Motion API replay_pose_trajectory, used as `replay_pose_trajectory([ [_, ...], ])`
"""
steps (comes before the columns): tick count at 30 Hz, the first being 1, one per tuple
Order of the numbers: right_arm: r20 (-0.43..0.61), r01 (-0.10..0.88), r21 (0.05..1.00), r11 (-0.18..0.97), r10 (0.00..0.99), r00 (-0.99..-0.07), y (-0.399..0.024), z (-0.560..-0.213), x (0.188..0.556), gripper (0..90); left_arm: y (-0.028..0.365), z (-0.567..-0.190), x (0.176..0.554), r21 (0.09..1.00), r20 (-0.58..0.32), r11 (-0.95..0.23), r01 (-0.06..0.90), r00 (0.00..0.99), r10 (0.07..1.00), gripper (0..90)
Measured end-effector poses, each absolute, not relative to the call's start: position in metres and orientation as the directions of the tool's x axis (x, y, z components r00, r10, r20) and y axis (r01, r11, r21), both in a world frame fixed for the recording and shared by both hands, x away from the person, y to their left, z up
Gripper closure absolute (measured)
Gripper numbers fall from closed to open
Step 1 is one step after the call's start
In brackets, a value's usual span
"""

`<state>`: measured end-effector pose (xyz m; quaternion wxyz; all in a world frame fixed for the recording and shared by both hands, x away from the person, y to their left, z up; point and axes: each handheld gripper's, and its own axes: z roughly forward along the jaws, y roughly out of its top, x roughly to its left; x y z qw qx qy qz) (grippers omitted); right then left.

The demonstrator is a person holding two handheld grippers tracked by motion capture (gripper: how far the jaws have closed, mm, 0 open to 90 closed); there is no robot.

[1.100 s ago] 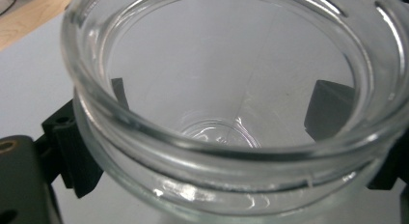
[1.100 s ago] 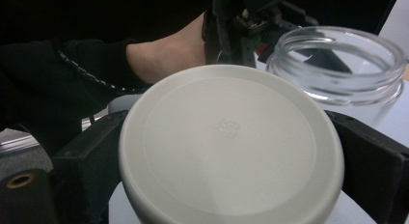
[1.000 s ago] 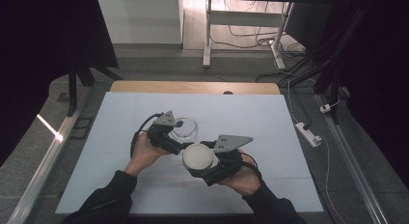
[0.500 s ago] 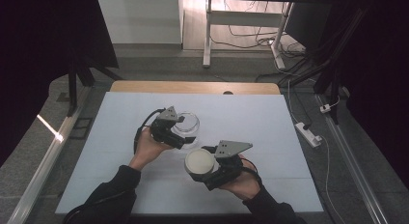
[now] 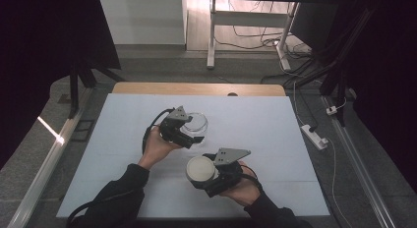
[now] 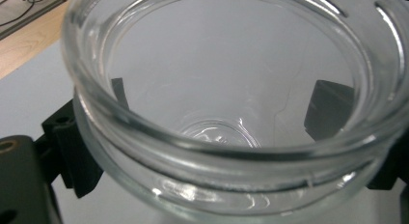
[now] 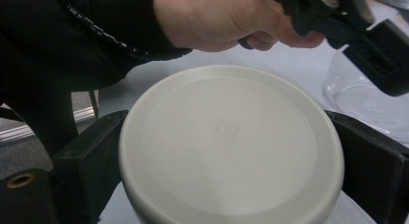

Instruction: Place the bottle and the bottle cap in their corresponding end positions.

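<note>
White tabletop (image 5: pixel 275 139): left tongs (image 5: pixel 193 138) clamp fragile, slippery glass jar (image 5: pixel 195 123) below rim; right tongs (image 5: pixel 205 178) at 5 o'clock grip light, stiff lid (image 5: pixel 200 170) edgewise.

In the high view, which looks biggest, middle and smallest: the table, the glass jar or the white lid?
1. Table, by far the biggest.
2. and 3. Glass jar and white lid look about alike, so no ranking between them.

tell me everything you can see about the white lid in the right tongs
The white lid is round, off-white and matte, plastic by its look, with a smooth rounded rim and a faint square mark at its centre. The right tongs grip it at opposite edges, its flat face turned up in the high view. It is off the glass jar, nearer the person, above the white table.
</note>
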<state>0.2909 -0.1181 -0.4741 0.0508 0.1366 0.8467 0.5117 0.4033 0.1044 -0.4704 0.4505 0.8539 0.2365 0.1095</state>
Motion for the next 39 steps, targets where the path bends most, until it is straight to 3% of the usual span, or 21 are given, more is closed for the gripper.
replay_pose_trajectory([
  [39, 0.023, 0.197, 0.806, 0.558, 0.302, -0.953, -0.103, -0.529, 0.31, 6.9, 0.098, -0.501, 0.429, 0.807, -0.034, -0.479, 0.345, 0.837, 0.546, 7.4],
])
